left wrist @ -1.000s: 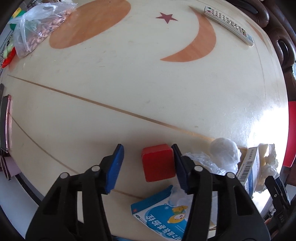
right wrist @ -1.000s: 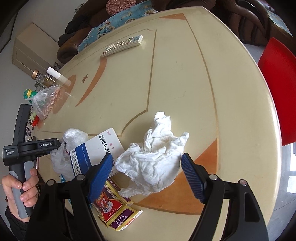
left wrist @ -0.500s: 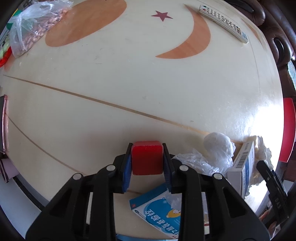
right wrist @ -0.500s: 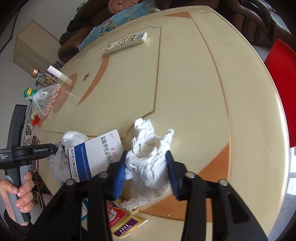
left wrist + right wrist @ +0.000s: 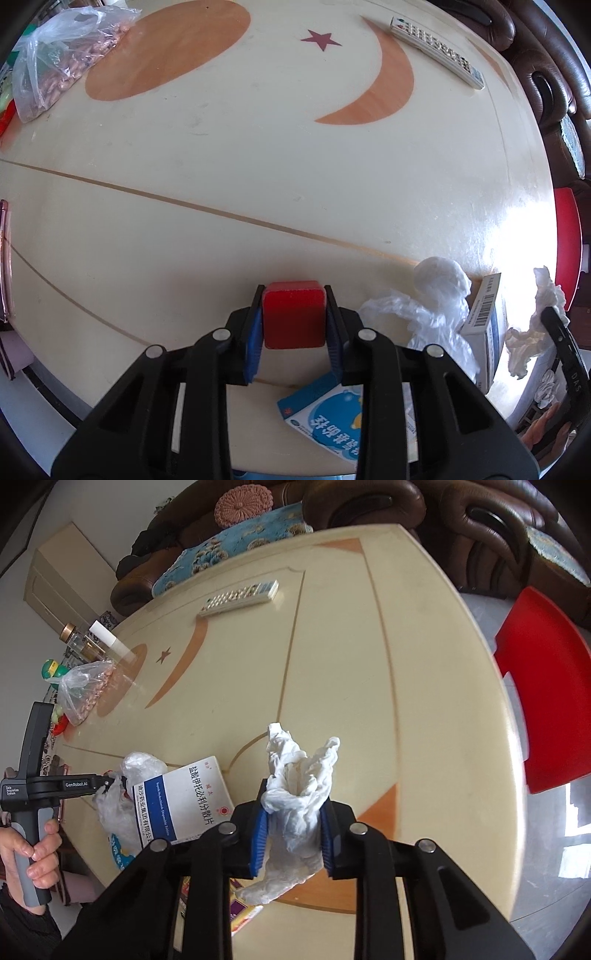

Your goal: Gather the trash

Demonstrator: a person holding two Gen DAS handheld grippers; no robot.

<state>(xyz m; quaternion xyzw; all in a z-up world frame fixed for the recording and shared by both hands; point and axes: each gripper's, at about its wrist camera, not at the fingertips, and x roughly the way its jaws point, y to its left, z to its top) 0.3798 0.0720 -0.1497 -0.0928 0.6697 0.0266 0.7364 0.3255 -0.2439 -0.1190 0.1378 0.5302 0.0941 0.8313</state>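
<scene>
My left gripper [image 5: 293,317] is shut on a red block [image 5: 294,314] and holds it just above the cream table [image 5: 258,166]. My right gripper [image 5: 291,827] is shut on a crumpled white tissue [image 5: 299,779], lifted off the table; the tissue also shows in the left wrist view [image 5: 543,317]. A crumpled clear plastic bag [image 5: 432,306], a white-and-blue medicine box [image 5: 181,801] and a blue cartoon box [image 5: 325,421] lie near the table's front edge. A red-and-purple packet [image 5: 242,912] lies under the right gripper.
A remote control [image 5: 436,55] lies at the far side of the table. A plastic bag of peanuts [image 5: 59,74] sits at the far left, with bottles [image 5: 85,642] beside it. A red chair [image 5: 543,690] stands to the right, a brown sofa [image 5: 369,502] beyond.
Both grippers closed: the left on the red block, the right on the tissue. Both then lifted their loads a little off the table.
</scene>
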